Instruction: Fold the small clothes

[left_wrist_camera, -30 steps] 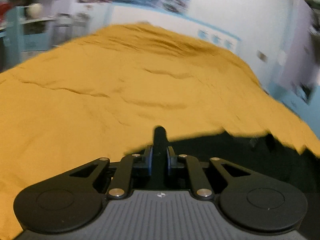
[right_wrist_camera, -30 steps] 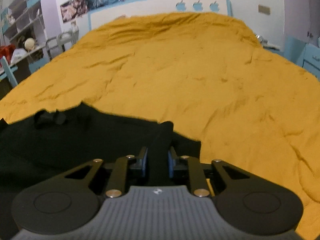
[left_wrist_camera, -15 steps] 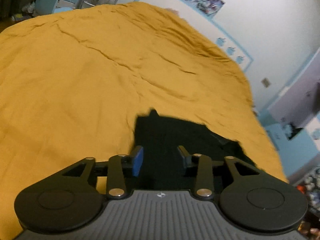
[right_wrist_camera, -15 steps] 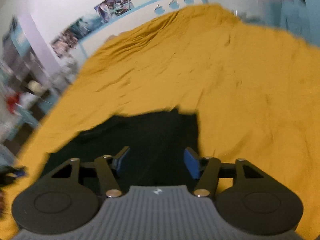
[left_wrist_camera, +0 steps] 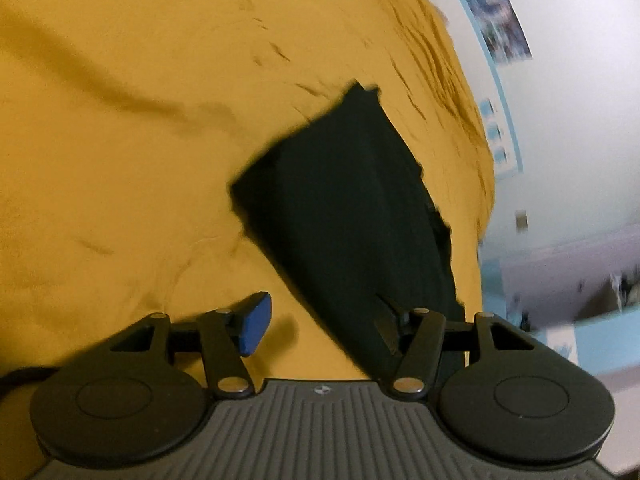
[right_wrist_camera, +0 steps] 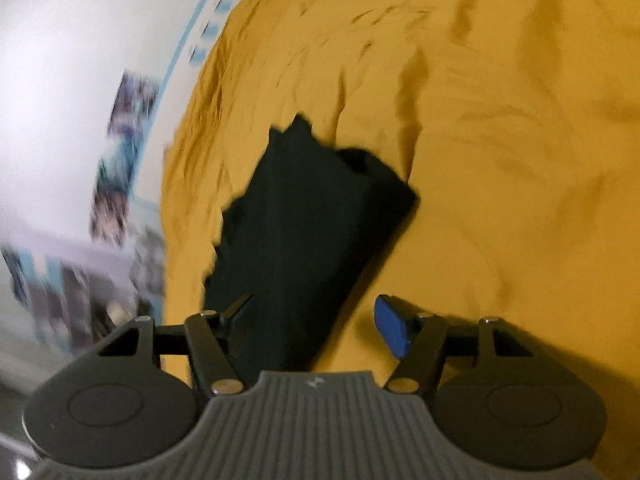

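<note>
Left hand-held gripper (left_wrist_camera: 320,326) opening, black garment (left_wrist_camera: 352,216), mustard bedspread (left_wrist_camera: 140,140), white wall (left_wrist_camera: 580,100)

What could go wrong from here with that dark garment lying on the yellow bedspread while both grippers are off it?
1. The dark garment has a loose, ragged side edge, so the fold may slump open.
2. The yellow bedspread is soft and wrinkled; a low regrasp could pinch it too.
3. The left gripper and right gripper, jaws opening and empty, see a blurred scene, so the next grasp may miss an edge.
</note>
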Motion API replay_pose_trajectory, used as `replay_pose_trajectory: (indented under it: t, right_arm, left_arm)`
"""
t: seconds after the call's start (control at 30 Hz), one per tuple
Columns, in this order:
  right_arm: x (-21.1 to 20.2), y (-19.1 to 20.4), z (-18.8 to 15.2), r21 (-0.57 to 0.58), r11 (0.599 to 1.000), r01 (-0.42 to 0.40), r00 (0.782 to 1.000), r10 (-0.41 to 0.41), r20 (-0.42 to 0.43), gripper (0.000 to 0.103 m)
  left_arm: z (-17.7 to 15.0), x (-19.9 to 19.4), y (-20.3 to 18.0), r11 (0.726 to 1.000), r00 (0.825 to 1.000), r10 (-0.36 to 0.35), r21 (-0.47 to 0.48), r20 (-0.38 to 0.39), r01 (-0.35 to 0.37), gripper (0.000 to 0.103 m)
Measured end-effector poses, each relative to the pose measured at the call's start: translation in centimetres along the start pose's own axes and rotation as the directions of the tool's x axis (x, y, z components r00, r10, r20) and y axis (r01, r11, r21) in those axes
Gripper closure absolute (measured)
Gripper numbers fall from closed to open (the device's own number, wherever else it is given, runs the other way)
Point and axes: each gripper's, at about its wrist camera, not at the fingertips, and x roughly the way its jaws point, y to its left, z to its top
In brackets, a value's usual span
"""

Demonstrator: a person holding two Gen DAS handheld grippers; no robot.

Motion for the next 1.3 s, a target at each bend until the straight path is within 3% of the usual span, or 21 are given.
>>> replay_pose_trajectory:
  t: [0.13, 0.4, 0.47, 0.5, 0.53, 0.57, 0.6, 0.73, 0.87, 1.07, 1.17, 1.3]
  right_arm:
    - [1.7, -0.3, 0.4, 0.07, 0.998, 0.006, 1.0, -0.006, -0.001, 0.044]
    - [4.8, -0.1, 2.4, 0.057, 0.998, 0.018, 0.998, -0.021, 0.058, 0.042]
    - [5.5, 0.0, 2.4, 0.033, 0.999, 0.032, 0.997, -0.034, 0.066, 0.046]
    - [5.7, -0.1, 2.4, 0.027, 0.999, 0.033, 0.997, -0.035, 0.069, 0.049]
    - [5.9, -0.1, 2.6, 0.024, 0.999, 0.036, 0.997, -0.038, 0.07, 0.062]
    - [6.2, -0.2, 2.7, 0.023, 0.999, 0.04, 0.997, -0.041, 0.062, 0.087]
    - [6.4, -0.3, 2.9, 0.025, 0.999, 0.045, 0.998, -0.046, 0.048, 0.092]
    - [6.4, -0.3, 3.7, 0.067, 0.997, 0.039, 0.999, -0.04, 0.022, 0.093]
    - [5.0, 2.5, 4.3, 0.004, 1.0, -0.013, 0.999, 0.013, 0.031, 0.095]
    - [0.9, 6.1, 4.6, -0.04, 0.997, -0.066, 0.997, 0.067, 0.03, 0.095]
    - [-3.5, 5.9, 3.9, -0.044, 0.995, -0.092, 0.995, 0.094, 0.032, 0.095]
    - [-9.8, 3.0, 2.4, -0.066, 0.994, -0.083, 0.996, 0.083, 0.007, 0.095]
  left_arm:
    - [1.1, 1.5, 0.5, 0.999, 0.999, 0.004, -0.032, 0.036, -0.003, 0.035]
    - [3.1, 5.6, -0.4, 0.999, 0.997, 0.01, -0.034, 0.076, -0.007, 0.037]
    - [2.7, 5.6, -0.2, 0.999, 0.997, -0.01, -0.04, 0.083, 0.013, 0.049]
    - [2.6, 5.7, -0.2, 0.999, 0.996, -0.01, -0.035, 0.084, 0.013, 0.067]
    - [2.6, 6.0, -0.3, 1.0, 0.997, 0.001, -0.031, 0.081, 0.002, 0.075]
    - [2.5, 6.1, -0.3, 0.999, 0.997, 0.006, -0.033, 0.077, -0.003, 0.09]
    - [2.5, 6.1, -0.2, 0.999, 0.997, -0.002, -0.043, 0.075, 0.005, 0.091]
    - [2.8, 4.9, -1.6, 1.0, 0.995, -0.02, -0.022, 0.098, 0.022, 0.096]
    - [3.2, 3.0, -5.4, 0.995, 0.993, -0.055, 0.087, 0.108, 0.046, 0.099]
    - [1.3, -1.3, -8.8, 0.981, 0.98, -0.154, 0.139, 0.123, 0.136, 0.099]
    - [-1.7, -4.3, -8.3, 0.972, 0.977, -0.19, 0.156, 0.099, 0.173, 0.099]
    - [-6.8, -8.1, -4.0, 0.98, 0.985, -0.156, 0.134, 0.071, 0.146, 0.099]
